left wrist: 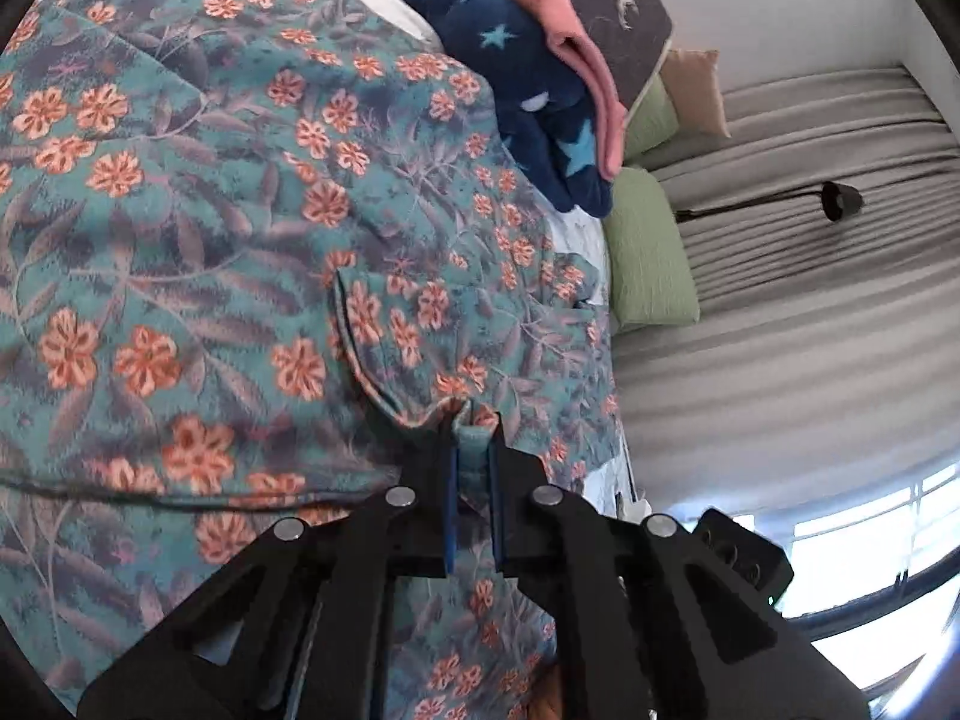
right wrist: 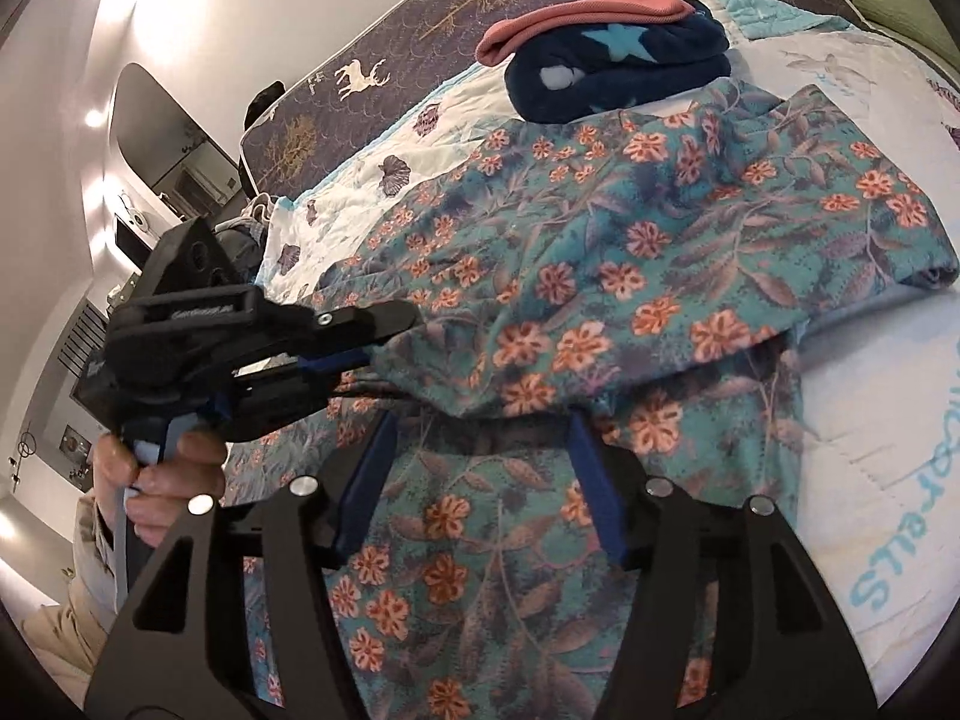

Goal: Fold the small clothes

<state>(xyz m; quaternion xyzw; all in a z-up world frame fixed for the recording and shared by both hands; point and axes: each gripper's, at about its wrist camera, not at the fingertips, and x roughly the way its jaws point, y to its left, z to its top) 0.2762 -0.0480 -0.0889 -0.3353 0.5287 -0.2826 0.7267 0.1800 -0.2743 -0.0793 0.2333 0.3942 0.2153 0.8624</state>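
A teal floral garment [left wrist: 240,228] with orange flowers lies spread on the bed; it also fills the right wrist view [right wrist: 630,252], partly folded over itself. My left gripper [left wrist: 473,438] is shut on a bunched edge of the garment; it shows in the right wrist view [right wrist: 360,354] at the garment's left edge, held by a hand. My right gripper [right wrist: 480,426] is open, its blue pads [right wrist: 591,468] resting on the garment just below a folded edge that covers the fingertips.
A folded navy star-print fleece [right wrist: 618,72] with a pink garment [right wrist: 570,12] on top lies at the far side of the bed. White quilt [right wrist: 870,420] shows to the right. Green pillows [left wrist: 648,258] and a grey slatted wall [left wrist: 810,300] are beyond.
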